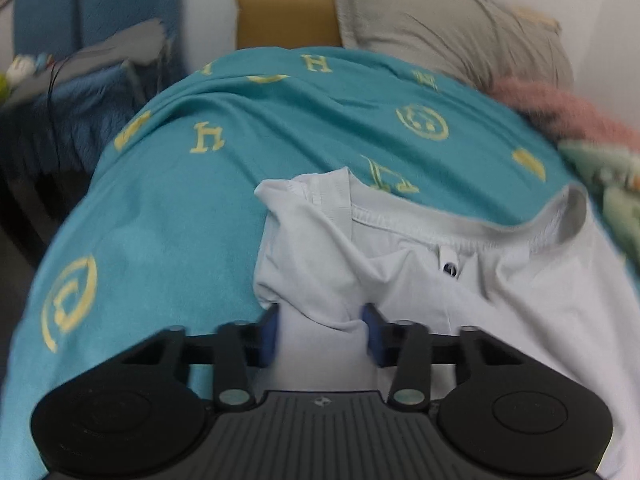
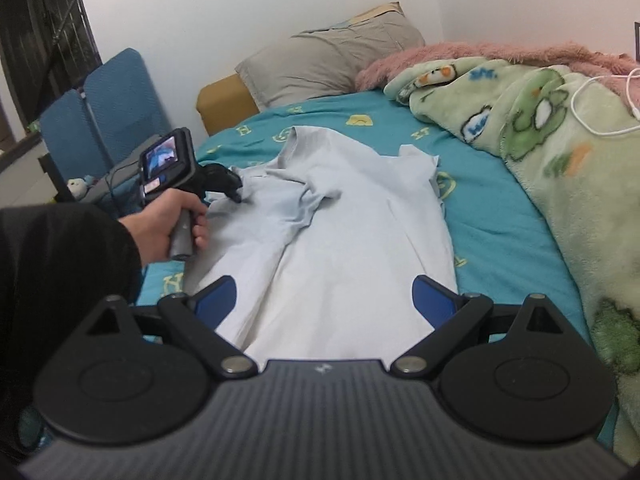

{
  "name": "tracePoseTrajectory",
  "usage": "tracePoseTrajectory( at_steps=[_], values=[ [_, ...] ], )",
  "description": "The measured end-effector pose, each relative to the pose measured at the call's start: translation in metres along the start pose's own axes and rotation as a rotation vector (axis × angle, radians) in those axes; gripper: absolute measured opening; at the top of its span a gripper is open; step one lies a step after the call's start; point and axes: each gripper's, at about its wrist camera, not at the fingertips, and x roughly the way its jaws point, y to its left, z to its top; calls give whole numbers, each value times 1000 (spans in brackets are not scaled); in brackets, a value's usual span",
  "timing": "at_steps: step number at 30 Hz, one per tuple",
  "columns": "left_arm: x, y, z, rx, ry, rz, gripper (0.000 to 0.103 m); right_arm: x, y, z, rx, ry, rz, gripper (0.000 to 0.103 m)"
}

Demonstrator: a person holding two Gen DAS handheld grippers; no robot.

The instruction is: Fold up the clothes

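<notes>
A pale grey T-shirt (image 2: 340, 220) lies spread on the teal bed sheet (image 2: 500, 216), its collar toward the grey pillow (image 2: 324, 60) and its left sleeve folded in across the chest. The left gripper (image 1: 320, 330), held in a hand (image 2: 172, 220) with a black sleeve (image 2: 60, 264), has its blue pads clamped on a bunched fold of the shirt near the collar, while the right gripper (image 2: 324, 300) hovers over the hem with its fingers wide apart, holding nothing. A green blanket (image 2: 560, 152) and a pink one (image 2: 480, 52) are heaped along the bed's right side, and a blue chair (image 2: 108, 108) stands beyond its left edge.
</notes>
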Motion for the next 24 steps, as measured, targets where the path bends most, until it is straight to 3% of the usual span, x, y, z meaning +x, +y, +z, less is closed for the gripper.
tracePoseTrajectory(
  at_steps=[3, 7, 10, 13, 14, 15, 19, 24],
  values=[
    [2, -3, 10, 94, 29, 54, 8, 1, -1, 0, 3, 10, 4, 96],
    [-1, -12, 24, 263, -26, 213, 7, 8, -1, -5, 6, 40, -10, 96],
    [7, -11, 21, 275, -33, 241, 7, 17, -1, -8, 6, 64, -19, 96],
    [10, -8, 7, 266, -28, 225, 26, 22, 1, -8, -19, 61, -42, 96],
    [5, -7, 2, 260, -39, 209, 44, 23, 2, -8, -30, 55, -49, 96],
    [-1, -5, -2, 253, -54, 191, 53, 24, 3, -7, -42, 48, -55, 96],
    [-52, 3, -24, 202, -106, 94, 65, 24, 6, -2, -89, 5, -85, 96],
    [-157, 4, -69, 220, -190, -3, 77, 13, 5, 5, -111, -53, -86, 96]
  ],
)
